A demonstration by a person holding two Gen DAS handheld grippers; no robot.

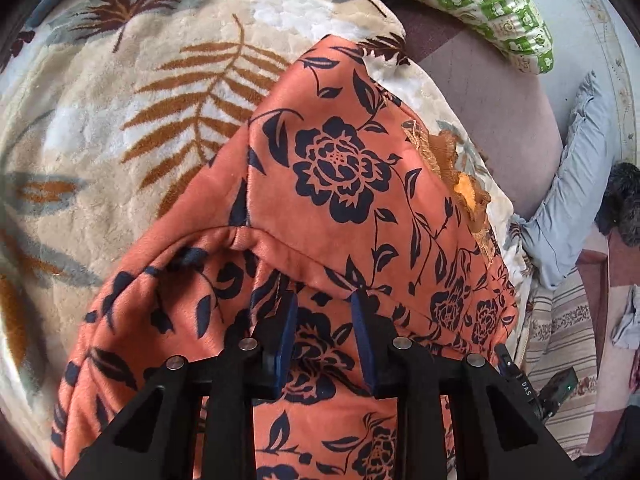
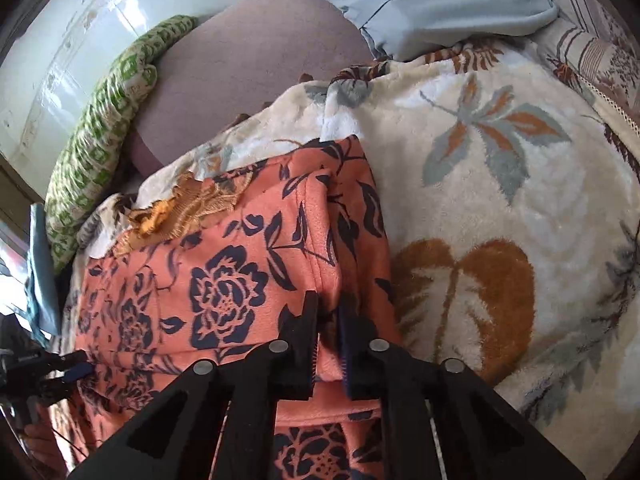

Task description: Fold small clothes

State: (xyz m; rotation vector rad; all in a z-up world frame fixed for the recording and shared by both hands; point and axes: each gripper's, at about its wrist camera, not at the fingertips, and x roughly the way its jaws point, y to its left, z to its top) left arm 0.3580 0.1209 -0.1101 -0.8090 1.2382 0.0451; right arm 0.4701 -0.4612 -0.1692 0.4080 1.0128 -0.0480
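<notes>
A cream plush blanket (image 1: pixel 132 128) printed with rust fern fronds and grey leaves covered the bed, filling nine to twelve o'clock in the left wrist view. Beyond it lay a mauve sheet (image 1: pixel 492 92). At one o'clock rested a green-and-white patterned pillow (image 1: pixel 480 4), against a pale wall (image 1: pixel 592 32). A light blue-grey pillow (image 1: pixel 568 188) sat at three o'clock, with a dark fuzzy thing (image 1: pixel 624 204) just beside it. A striped floral sheet (image 1: pixel 568 340) showed at four o'clock.
</notes>
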